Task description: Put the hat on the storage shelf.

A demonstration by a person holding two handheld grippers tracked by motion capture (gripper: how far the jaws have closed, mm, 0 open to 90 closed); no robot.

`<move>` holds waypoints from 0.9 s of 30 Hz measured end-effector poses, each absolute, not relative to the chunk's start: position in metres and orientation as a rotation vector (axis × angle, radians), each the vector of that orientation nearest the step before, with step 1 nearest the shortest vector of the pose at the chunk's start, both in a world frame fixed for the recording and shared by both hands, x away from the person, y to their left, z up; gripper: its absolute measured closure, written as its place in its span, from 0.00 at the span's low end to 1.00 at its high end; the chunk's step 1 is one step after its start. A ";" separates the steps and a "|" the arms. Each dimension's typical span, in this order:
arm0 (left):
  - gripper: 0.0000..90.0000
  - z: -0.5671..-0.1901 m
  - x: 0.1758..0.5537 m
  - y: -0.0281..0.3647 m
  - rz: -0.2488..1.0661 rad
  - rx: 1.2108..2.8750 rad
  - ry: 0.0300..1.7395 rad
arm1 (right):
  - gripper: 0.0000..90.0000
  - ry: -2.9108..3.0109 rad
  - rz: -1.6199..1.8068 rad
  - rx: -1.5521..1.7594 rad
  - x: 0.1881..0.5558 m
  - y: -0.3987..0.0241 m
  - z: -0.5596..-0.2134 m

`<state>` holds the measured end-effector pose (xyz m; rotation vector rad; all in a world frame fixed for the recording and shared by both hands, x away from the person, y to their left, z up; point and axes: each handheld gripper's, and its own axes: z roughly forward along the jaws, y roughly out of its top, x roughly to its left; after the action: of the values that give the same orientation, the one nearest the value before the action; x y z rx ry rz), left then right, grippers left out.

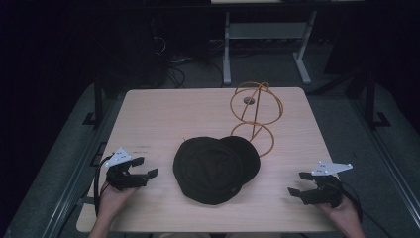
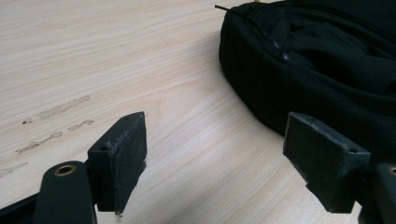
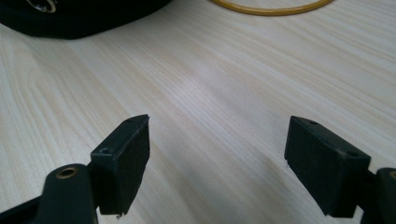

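Resting on bench [image 1: 148,114]: black hat [image 1: 215,168], mid-front, touching wire stand [image 1: 255,116] behind it.
Left hand-held gripper [image 1: 143,167]: jaws apart, empty, left of hat.
Right hand-held gripper [image 1: 298,183]: jaws apart, empty, right of hat.

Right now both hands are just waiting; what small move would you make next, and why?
Probably ease the left gripper toward the black fabric cap: its jaws are open and the cap's edge lies just ahead, beside the gold wire stand.
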<state>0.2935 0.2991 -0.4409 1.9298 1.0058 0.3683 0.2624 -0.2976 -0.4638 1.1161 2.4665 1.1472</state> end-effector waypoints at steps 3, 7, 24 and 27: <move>0.24 -0.441 0.294 0.301 0.367 1.908 1.017 | 0.24 2.459 1.167 1.100 0.263 -0.300 -0.463; 0.23 -0.441 0.294 0.301 0.367 1.916 1.018 | 0.24 2.448 1.191 1.097 0.260 -0.300 -0.460; 0.23 -0.444 0.293 0.302 0.375 1.922 1.021 | 0.20 2.465 1.248 0.942 0.258 -0.265 -0.417; 0.23 -0.443 0.293 0.301 0.376 1.919 1.020 | 0.20 2.479 1.250 0.908 0.260 -0.257 -0.408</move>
<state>0.2933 0.3014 -0.4432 1.9186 1.0200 0.3755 0.2601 -0.2568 -0.4075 0.9077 2.4794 1.2504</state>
